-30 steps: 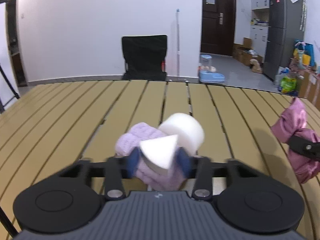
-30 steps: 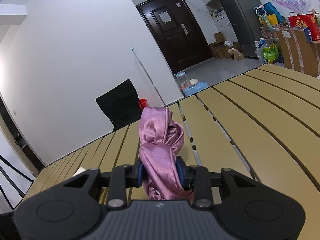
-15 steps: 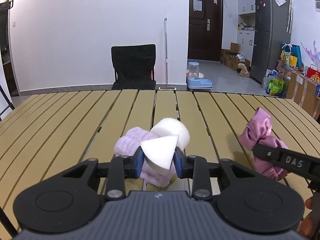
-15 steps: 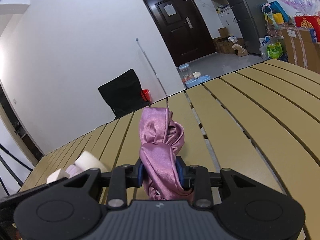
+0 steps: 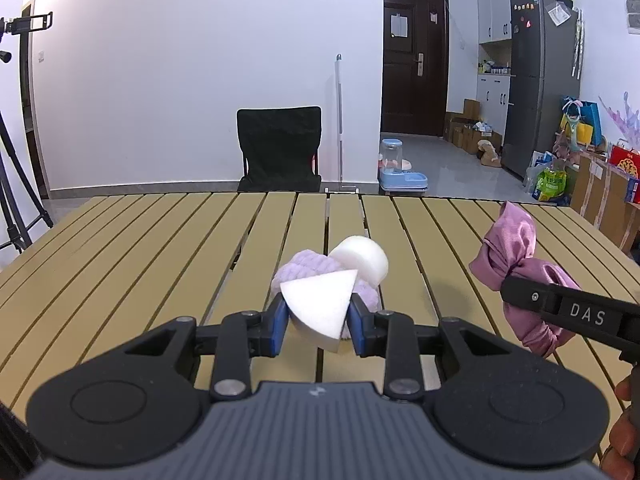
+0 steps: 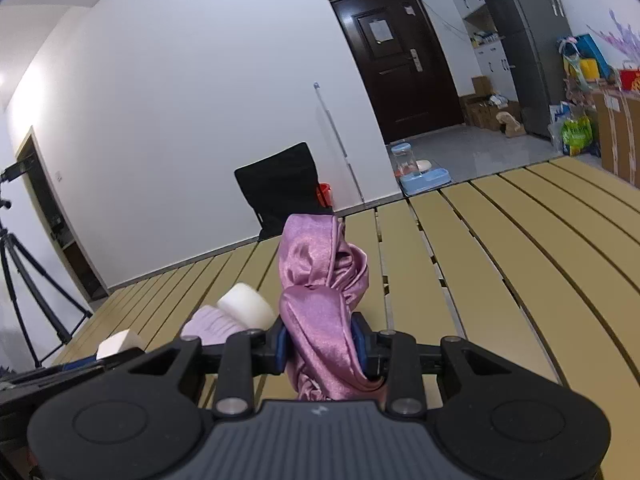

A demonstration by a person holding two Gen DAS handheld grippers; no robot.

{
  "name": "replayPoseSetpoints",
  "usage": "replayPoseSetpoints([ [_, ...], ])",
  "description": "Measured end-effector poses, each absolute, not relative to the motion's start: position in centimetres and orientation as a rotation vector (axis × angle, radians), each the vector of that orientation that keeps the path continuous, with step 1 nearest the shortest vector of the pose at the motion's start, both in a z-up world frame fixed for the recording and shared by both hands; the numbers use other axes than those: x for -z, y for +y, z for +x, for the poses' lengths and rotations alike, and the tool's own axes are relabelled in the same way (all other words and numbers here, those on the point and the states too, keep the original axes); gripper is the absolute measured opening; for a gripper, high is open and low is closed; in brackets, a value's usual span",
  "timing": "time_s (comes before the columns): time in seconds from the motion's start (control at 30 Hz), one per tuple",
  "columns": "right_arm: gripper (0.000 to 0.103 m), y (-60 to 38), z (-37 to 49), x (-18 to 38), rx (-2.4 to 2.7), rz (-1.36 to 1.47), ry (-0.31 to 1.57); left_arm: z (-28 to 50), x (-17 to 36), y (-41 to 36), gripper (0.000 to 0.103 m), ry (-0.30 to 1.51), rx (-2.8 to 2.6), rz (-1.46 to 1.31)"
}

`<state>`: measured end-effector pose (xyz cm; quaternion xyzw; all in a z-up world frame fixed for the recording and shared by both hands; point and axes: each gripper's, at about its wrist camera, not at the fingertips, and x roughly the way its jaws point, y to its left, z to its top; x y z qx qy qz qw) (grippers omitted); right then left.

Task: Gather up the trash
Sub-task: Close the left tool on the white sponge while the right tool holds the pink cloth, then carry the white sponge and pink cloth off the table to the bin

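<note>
Both grippers have been raised and drawn back from the far edge of the slatted bench (image 5: 160,240) since a second ago, each load carried along. Above the bench, the knotted pink satin cloth (image 6: 320,312) is clamped by the right gripper (image 6: 322,346). A white foam wedge (image 5: 318,308) is pinched in the closed left gripper (image 5: 318,322). Behind the wedge, a lilac knit bundle (image 5: 308,270) and a white foam cylinder (image 5: 364,258) are seen.

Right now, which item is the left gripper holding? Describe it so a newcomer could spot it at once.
On the slatted yellow table, look to the left gripper near the front edge. Its blue pads are shut on a white foam wedge. Flat-faced and pointed, it differs from the round white foam cylinder and fuzzy lilac cloth behind it.
</note>
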<state>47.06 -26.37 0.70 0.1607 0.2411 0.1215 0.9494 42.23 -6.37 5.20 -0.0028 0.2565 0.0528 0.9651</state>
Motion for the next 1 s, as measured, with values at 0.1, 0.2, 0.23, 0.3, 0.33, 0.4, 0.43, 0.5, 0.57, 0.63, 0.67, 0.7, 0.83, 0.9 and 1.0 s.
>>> replayPoseSetpoints([
  [0.1,0.030,-26.0,45.6,-1.4,-0.256,0.312,0.473,40.7,-5.7,-6.5,0.032,0.509,-0.101,-0.004],
  [0.2,0.030,-25.9,44.1,-1.9,-0.266,0.310,0.455,39.0,-6.3,-6.4,0.032,0.500,-0.094,-0.011],
  [0.23,0.030,-25.9,43.6,-2.1,-0.268,0.307,0.451,38.3,-6.5,-6.4,0.032,0.496,-0.091,-0.011],
  [0.3,0.030,-25.8,42.6,-2.3,-0.273,0.299,0.446,37.3,-6.9,-6.4,0.032,0.487,-0.090,-0.009],
  [0.33,0.030,-25.8,42.0,-2.3,-0.277,0.296,0.444,36.8,-7.0,-6.4,0.032,0.483,-0.089,-0.008],
  [0.4,0.030,-25.7,41.0,-2.4,-0.284,0.289,0.441,35.6,-7.3,-6.3,0.032,0.475,-0.087,-0.013],
  [0.43,0.030,-25.6,40.5,-2.4,-0.287,0.287,0.440,34.9,-7.4,-6.2,0.032,0.470,-0.080,-0.018],
  [0.5,0.030,-25.6,39.4,-2.3,-0.295,0.288,0.439,33.8,-7.5,-6.1,0.032,0.466,-0.074,-0.020],
  [0.57,0.030,-25.6,38.3,-2.2,-0.303,0.290,0.439,32.8,-7.7,-5.8,0.032,0.464,-0.069,-0.025],
  [0.63,0.030,-25.5,37.3,-2.2,-0.310,0.288,0.439,31.9,-7.8,-5.6,0.032,0.463,-0.066,-0.028],
  [0.67,0.030,-25.4,36.7,-2.1,-0.314,0.285,0.439,31.4,-7.8,-5.6,0.032,0.462,-0.066,-0.027],
  [0.7,0.030,-25.3,36.0,-2.1,-0.318,0.282,0.438,30.9,-7.8,-5.6,0.032,0.461,-0.065,-0.026],
  [0.83,0.030,-24.8,33.7,-2.0,-0.338,0.267,0.429,28.7,-7.6,-5.5,0.032,0.463,-0.071,-0.020],
  [0.9,0.030,-24.5,32.5,-1.9,-0.352,0.255,0.422,27.4,-7.3,-5.5,0.032,0.465,-0.072,-0.019],
  [1.0,0.030,-23.7,30.7,-1.8,-0.372,0.233,0.415,25.8,-7.1,-5.5,0.032,0.467,-0.075,-0.014],
])
